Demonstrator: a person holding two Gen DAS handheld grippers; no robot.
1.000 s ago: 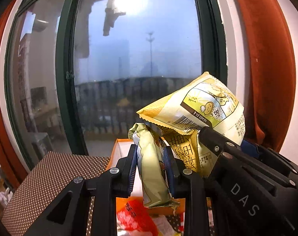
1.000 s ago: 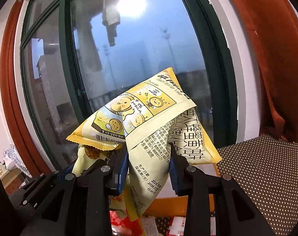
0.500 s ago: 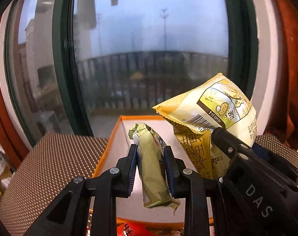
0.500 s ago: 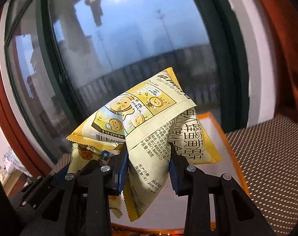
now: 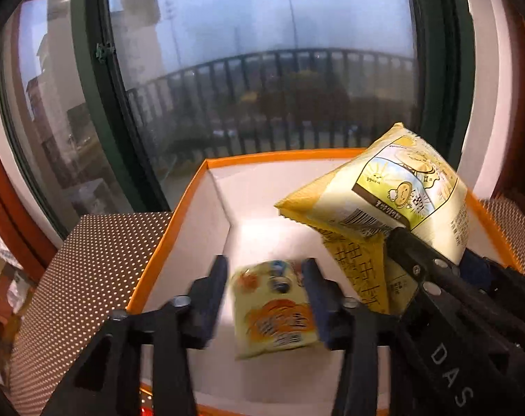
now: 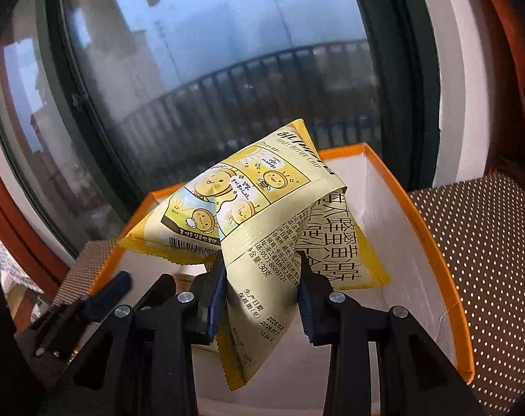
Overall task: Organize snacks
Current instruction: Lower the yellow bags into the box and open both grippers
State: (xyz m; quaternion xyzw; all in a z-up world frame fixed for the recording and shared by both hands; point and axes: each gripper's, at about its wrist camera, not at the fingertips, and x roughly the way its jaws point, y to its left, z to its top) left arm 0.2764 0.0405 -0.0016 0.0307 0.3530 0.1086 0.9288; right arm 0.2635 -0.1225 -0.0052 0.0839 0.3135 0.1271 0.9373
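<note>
A brown cloth-covered surface dotted with small white spots carries everything; it shows on both sides of the box, left in the left wrist view and right in the right wrist view; directly on it stands an open cardboard box with orange rim and white inside, set close before the dark-framed window; the box's near right wall meets the dotted cloth along its orange edge.

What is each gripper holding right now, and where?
Right gripper pinches the chip bag mid-body. Left gripper has just opened; small packet sits loose between.
</note>
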